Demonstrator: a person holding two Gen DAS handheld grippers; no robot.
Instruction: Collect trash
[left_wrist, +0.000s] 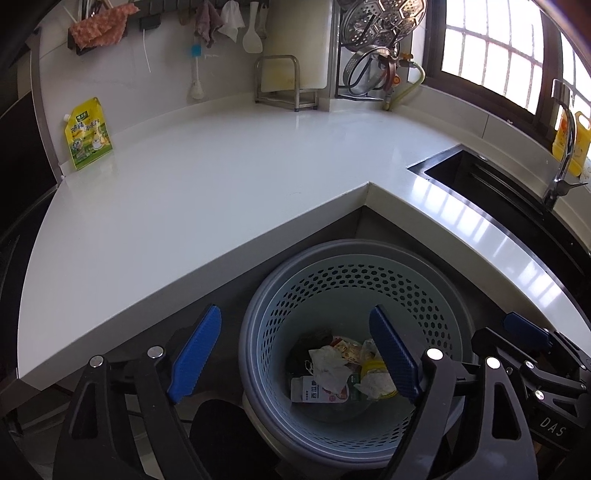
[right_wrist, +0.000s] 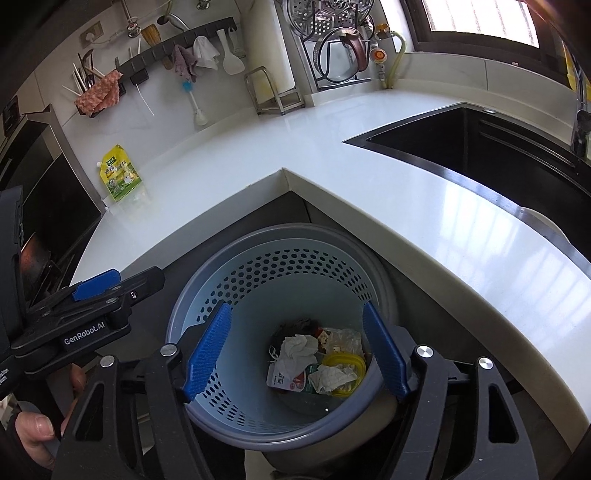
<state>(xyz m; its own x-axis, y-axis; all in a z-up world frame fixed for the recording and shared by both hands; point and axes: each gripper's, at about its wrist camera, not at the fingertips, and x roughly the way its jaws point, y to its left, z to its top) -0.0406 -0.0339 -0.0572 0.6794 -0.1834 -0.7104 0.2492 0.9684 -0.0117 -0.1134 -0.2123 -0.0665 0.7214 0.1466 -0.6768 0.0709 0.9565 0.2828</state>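
Note:
A pale blue perforated waste basket (left_wrist: 436, 314) (right_wrist: 258, 417) stands on the floor under the inner corner of the white counter (left_wrist: 221, 184) (right_wrist: 406, 192). Inside lie crumpled tissues (left_wrist: 328, 365) (right_wrist: 295, 349), a small carton (left_wrist: 314, 391) (right_wrist: 284, 380) and a yellow wrapper (right_wrist: 351, 363). My left gripper (left_wrist: 295, 350) is open and empty, above the basket's left rim. My right gripper (right_wrist: 295, 354) is open and empty, straight above the basket. A yellow-green spout pouch (left_wrist: 88, 134) (right_wrist: 120, 175) stands at the counter's far left against the wall.
A black sink (left_wrist: 491, 184) (right_wrist: 480, 147) with a tap (left_wrist: 563, 155) is set in the counter at the right. A metal stand (left_wrist: 284, 83) (right_wrist: 273, 90), pot lids (left_wrist: 373, 48) (right_wrist: 340, 44) and hanging cloths (left_wrist: 99, 27) (right_wrist: 101, 94) line the back wall.

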